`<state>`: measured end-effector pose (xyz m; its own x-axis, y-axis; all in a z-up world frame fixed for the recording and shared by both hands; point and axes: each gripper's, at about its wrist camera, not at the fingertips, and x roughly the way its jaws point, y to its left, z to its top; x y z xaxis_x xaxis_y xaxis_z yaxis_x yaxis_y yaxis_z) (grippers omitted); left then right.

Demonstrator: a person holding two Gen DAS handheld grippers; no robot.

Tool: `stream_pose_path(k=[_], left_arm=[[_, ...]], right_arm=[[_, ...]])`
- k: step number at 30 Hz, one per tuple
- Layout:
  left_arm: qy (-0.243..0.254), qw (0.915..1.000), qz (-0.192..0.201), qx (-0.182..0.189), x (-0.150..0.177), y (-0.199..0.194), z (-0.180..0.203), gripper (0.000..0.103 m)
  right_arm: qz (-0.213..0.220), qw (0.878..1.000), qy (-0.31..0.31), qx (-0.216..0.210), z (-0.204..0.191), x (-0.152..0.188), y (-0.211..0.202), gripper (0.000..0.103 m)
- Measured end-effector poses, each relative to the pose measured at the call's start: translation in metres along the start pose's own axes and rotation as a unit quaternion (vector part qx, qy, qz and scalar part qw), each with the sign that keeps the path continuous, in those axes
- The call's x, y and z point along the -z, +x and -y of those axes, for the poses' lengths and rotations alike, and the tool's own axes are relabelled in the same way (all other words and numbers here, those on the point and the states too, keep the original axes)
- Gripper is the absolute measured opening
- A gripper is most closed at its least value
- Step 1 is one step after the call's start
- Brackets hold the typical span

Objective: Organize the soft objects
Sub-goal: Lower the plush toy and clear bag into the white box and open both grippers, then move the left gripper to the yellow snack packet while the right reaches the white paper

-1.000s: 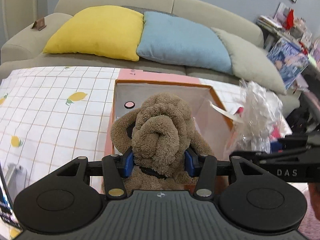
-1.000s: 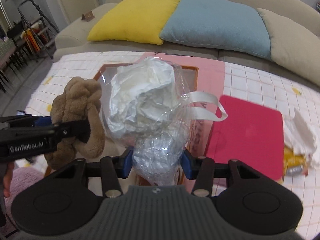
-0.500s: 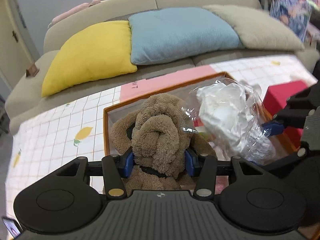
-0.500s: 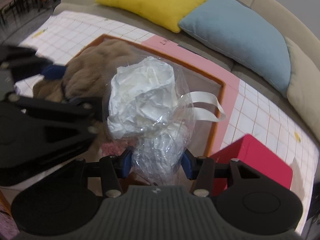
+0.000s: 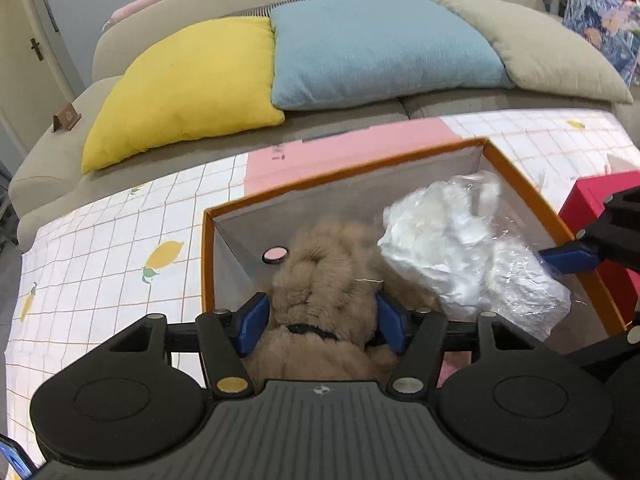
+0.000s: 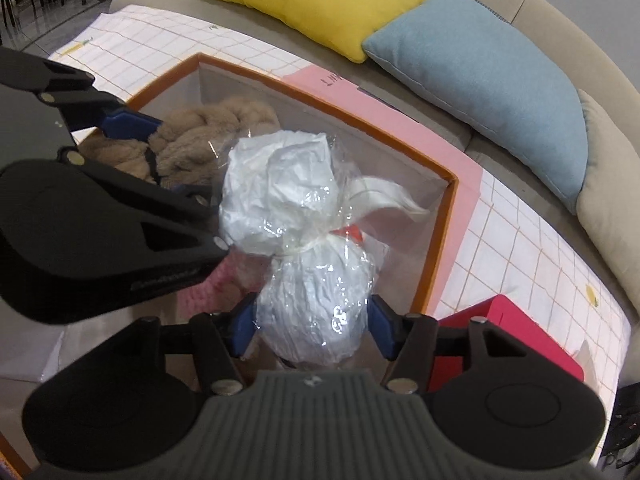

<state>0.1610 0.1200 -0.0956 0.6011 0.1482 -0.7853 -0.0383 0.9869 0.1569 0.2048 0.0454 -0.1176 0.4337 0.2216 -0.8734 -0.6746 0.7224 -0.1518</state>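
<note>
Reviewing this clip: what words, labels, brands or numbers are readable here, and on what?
Nothing reads clearly.
Handwritten mark on the pink sheet: too blurred.
Raised lettering along the left gripper body: too blurred; its jaws have just been opening around the plush toy.
Printed covers beyond the sofa: too small.

**Two grippers crowd one box**

The orange-rimmed cardboard box [image 5: 524, 184] is nearly filled by a brown plush toy [image 5: 324, 280] and a clear plastic-wrapped white bundle [image 6: 296, 216]. Bare floor remains only toward its far wall. A red box [image 6: 508, 340] flanks its right.
</note>
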Motion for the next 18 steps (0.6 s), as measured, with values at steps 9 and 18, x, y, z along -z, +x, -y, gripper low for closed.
stream_pose_path(k=[9, 18], left_arm=[[-0.039, 0.9979, 0.035, 0.038, -0.013, -0.03, -0.019, 0.076], [-0.094, 0.9912, 0.066, 0.067, -0.007, -0.075, -0.03, 0.069]], right_arm=[[0.033, 0.999, 0.029, -0.024, 0.009, 0.0, -0.028, 0.067], [0.087, 0.992, 0.079, -0.055, 0.023, 0.018, -0.082, 0.069]])
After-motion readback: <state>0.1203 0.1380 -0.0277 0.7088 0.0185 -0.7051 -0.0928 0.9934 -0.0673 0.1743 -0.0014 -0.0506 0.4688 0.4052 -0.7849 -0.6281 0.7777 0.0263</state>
